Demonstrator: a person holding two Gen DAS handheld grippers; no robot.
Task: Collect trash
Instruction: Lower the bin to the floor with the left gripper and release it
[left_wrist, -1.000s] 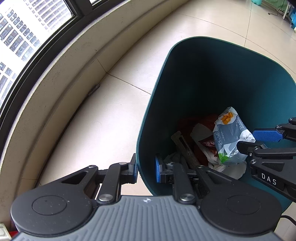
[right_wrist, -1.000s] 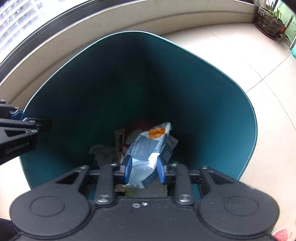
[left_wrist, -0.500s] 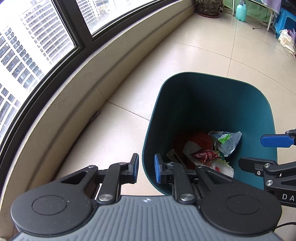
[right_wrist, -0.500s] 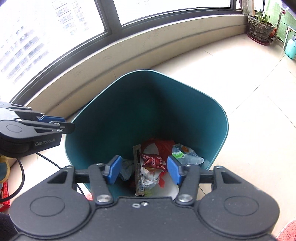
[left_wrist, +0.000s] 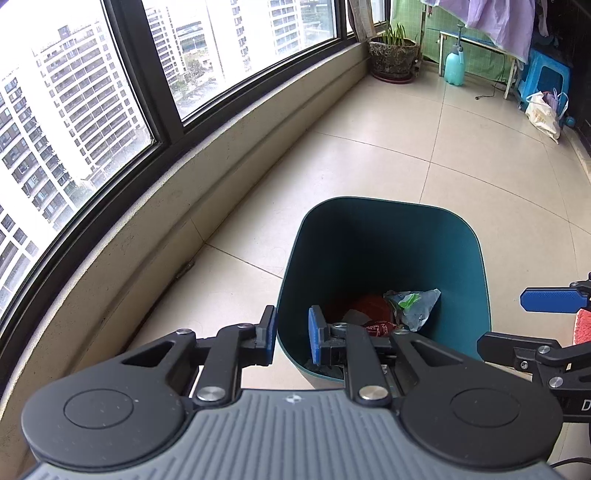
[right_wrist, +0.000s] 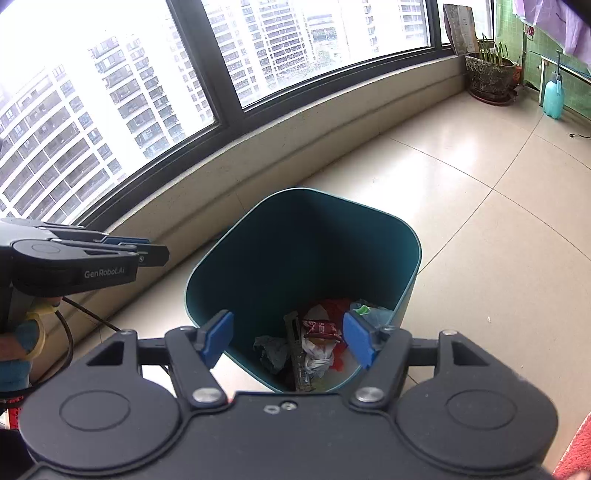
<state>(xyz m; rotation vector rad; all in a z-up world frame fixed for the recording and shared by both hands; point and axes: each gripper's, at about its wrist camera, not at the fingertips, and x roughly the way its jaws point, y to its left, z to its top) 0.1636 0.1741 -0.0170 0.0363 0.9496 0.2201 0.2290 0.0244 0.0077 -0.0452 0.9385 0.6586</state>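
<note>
Teal trash bin (right_wrist: 402, 266), lower centre; right gripper (right_wrist: 291, 341), jaws just widening, empty; left gripper (left_wrist: 291, 334) narrowly parted, empty.

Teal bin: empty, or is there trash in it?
Not empty. The teal bin stands upright on the floor with wrappers and crumpled bags piled at its bottom, far below the rim.

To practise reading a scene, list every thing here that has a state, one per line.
Bin, upright, uncovered, part filled with trash.
Left tongs, narrow gap, holding nothing.
Right tongs, wide open, jaws have just been opening, empty.
Grey wrapper, lying in the bin.
Spray bottle, upright on the floor.
Potted plant, upright by the window.
</note>
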